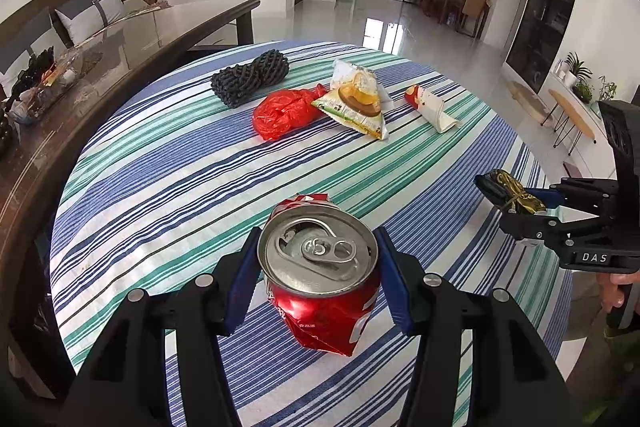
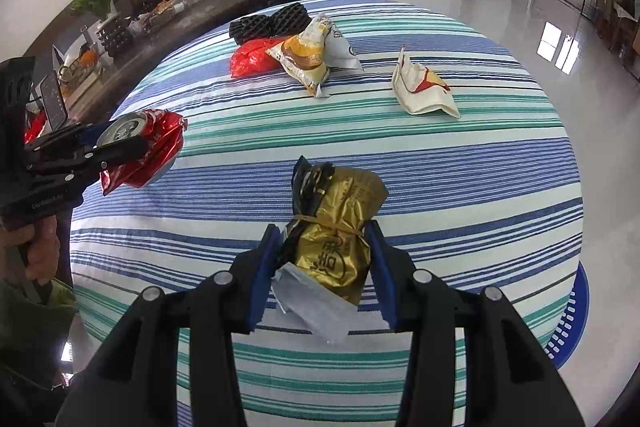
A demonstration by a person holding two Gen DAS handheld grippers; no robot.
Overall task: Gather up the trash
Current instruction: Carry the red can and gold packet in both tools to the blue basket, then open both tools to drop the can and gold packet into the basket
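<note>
My left gripper (image 1: 318,255) is shut on a crushed red soda can (image 1: 320,275), held above the striped tablecloth (image 1: 168,163); the can also shows in the right wrist view (image 2: 140,147). My right gripper (image 2: 322,255) is shut on a gold and black wrapper bundle (image 2: 332,227), also seen from the left wrist view (image 1: 516,193). On the cloth beyond lie a black foam net (image 1: 250,77), a red plastic bag (image 1: 284,113), a yellow-green snack packet (image 1: 356,103) and a white and red wrapper (image 1: 430,107).
A dark wooden table (image 1: 120,43) with cluttered items stands to the left, a sofa with cushions behind it. A blue plastic basket (image 2: 572,323) shows beyond the table's right edge. Shiny open floor lies beyond the table.
</note>
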